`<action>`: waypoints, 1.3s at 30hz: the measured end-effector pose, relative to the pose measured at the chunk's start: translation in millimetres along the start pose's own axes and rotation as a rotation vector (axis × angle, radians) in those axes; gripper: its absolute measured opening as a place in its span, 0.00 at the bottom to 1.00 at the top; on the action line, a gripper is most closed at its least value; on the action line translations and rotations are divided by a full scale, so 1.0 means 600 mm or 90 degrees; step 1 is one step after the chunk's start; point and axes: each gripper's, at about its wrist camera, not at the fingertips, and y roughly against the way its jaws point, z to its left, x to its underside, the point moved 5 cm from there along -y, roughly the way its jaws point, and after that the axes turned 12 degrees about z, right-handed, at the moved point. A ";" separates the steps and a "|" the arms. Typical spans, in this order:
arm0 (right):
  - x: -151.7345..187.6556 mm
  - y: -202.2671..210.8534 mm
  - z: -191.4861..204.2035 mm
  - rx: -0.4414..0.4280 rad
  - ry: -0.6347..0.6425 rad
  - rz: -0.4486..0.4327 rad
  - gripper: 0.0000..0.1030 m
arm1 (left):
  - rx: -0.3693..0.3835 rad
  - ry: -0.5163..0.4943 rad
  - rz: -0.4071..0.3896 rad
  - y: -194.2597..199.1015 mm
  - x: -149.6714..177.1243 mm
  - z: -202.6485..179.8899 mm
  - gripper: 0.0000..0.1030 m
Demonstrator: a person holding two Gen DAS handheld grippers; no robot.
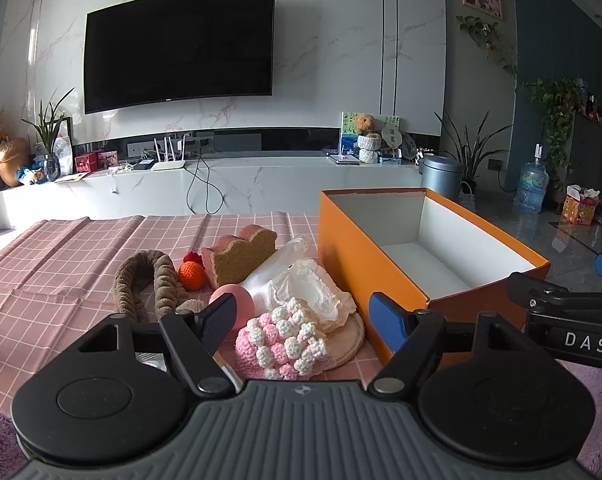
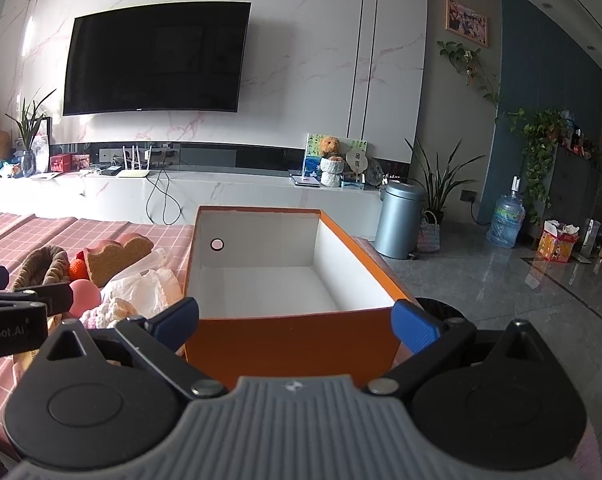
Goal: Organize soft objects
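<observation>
Pink checked cloth (image 1: 61,264) covers the table where we work, and the soft things lie in a loose heap on it, just left of an orange box (image 1: 381,256) with a white inside. We see nothing in the box; it stands open with a small round hole in its left wall.

Our left gripper (image 1: 307,316) hangs over the near edge of the heap with its jaws spread wide. A pink and white knitted piece (image 1: 281,340) lies between the fingers, but the pads do not press on it. Under that piece rests a flat round beige pad (image 1: 351,338), and behind it a crumpled white plastic bag (image 1: 309,288) and a clear plastic roll (image 1: 277,264). A pink ball (image 1: 237,298) sits just beside the left finger. Farther back we find a bread-shaped sponge (image 1: 241,256) standing upright, an orange knitted ball (image 1: 191,275) touching its left side, a small red knitted piece (image 1: 193,257) behind that, and a brown braided rope (image 1: 149,284) bent into an arch.

Our right gripper (image 2: 297,316) points at the near end of the box. Its blue-tipped fingers stand wide, one at each near corner, and we cannot tell whether they touch the cardboard; nothing is squeezed.

Behind the table a dark television (image 1: 179,48) hangs on a marble wall.
</observation>
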 end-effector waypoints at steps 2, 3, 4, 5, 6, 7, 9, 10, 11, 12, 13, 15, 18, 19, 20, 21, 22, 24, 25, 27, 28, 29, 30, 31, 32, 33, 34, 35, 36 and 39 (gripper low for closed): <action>0.000 0.000 -0.001 0.000 -0.001 0.001 0.98 | 0.000 0.000 0.001 0.000 0.001 0.000 0.86; 0.000 -0.001 0.000 0.000 -0.001 0.002 0.98 | 0.000 0.001 0.002 -0.001 0.003 0.000 0.86; 0.001 -0.001 0.000 0.000 -0.001 0.003 0.98 | 0.000 0.001 0.002 -0.001 0.003 0.000 0.86; 0.001 -0.002 0.000 0.000 -0.002 0.004 0.98 | 0.001 0.001 0.002 0.000 0.003 0.000 0.86; 0.001 -0.003 -0.001 0.001 -0.002 0.005 0.98 | 0.001 0.001 0.002 -0.001 0.003 0.000 0.86; 0.000 -0.003 -0.001 0.001 -0.003 0.005 0.98 | 0.002 0.001 0.003 -0.001 0.003 0.000 0.86; 0.000 -0.004 -0.001 0.001 -0.004 0.007 0.98 | 0.004 0.001 0.004 -0.001 0.002 0.000 0.86; 0.000 -0.005 -0.001 0.001 -0.005 0.008 0.98 | 0.004 0.001 0.004 -0.001 0.003 0.000 0.86; 0.000 -0.006 0.000 0.001 -0.006 0.009 0.98 | 0.004 0.001 0.004 -0.001 0.003 -0.001 0.86; 0.001 -0.007 0.000 0.001 -0.006 0.010 0.98 | 0.005 0.001 0.005 -0.001 0.003 -0.001 0.86; 0.001 -0.007 0.000 0.000 -0.007 0.010 0.98 | 0.004 0.001 0.005 -0.001 0.003 -0.001 0.86; 0.002 -0.008 0.000 -0.001 -0.007 0.012 0.98 | 0.004 0.001 0.004 -0.001 0.003 -0.001 0.86; 0.003 -0.010 0.001 0.000 -0.007 0.014 0.98 | 0.004 0.002 0.004 -0.001 0.003 -0.001 0.86; 0.003 -0.011 0.001 0.000 -0.007 0.015 0.98 | 0.004 0.001 0.004 -0.001 0.003 -0.001 0.86; 0.003 -0.011 0.001 0.000 -0.008 0.016 0.98 | 0.004 0.001 0.005 -0.001 0.003 -0.001 0.86; 0.003 -0.012 0.001 0.000 -0.009 0.017 0.98 | 0.004 0.001 0.005 -0.001 0.003 -0.001 0.86; 0.002 -0.012 0.001 0.000 -0.009 0.018 0.98 | 0.004 0.001 0.005 -0.001 0.003 -0.001 0.86; 0.003 -0.014 0.001 -0.001 -0.010 0.019 0.98 | 0.004 0.001 0.005 -0.001 0.004 -0.001 0.86; 0.003 -0.014 0.000 -0.001 -0.010 0.020 0.98 | 0.004 0.001 0.004 -0.001 0.003 -0.001 0.86; 0.004 -0.015 0.000 -0.001 -0.010 0.022 0.98 | 0.004 0.001 0.005 -0.001 0.003 -0.001 0.86; 0.004 -0.016 0.001 -0.001 -0.010 0.022 0.98 | 0.004 0.001 0.005 -0.001 0.004 -0.001 0.86; 0.004 -0.016 0.001 -0.001 -0.011 0.023 0.98 | 0.004 0.001 0.005 -0.001 0.004 -0.001 0.86; 0.004 -0.016 0.001 -0.001 -0.011 0.022 0.98 | 0.004 0.001 0.005 -0.001 0.004 -0.001 0.86; 0.004 -0.016 0.001 -0.001 -0.011 0.023 0.98 | 0.004 0.001 0.005 -0.001 0.004 -0.001 0.86; 0.004 -0.016 0.001 -0.002 -0.011 0.022 0.98 | 0.004 0.001 0.005 -0.001 0.004 -0.001 0.86; 0.004 -0.016 0.001 -0.002 -0.011 0.022 0.98 | 0.005 0.001 0.005 -0.001 0.004 -0.001 0.86; 0.004 -0.017 0.001 -0.002 -0.011 0.023 0.98 | 0.004 0.001 0.004 -0.001 0.004 -0.001 0.86; 0.004 -0.016 0.001 -0.002 -0.011 0.023 0.98 | 0.004 0.001 0.004 -0.001 0.004 -0.001 0.86; 0.005 -0.017 0.001 -0.002 -0.011 0.024 0.98 | 0.004 0.001 0.005 -0.001 0.003 0.000 0.86; 0.006 -0.018 0.001 -0.003 -0.011 0.027 0.98 | 0.004 0.001 0.004 -0.001 0.003 -0.001 0.86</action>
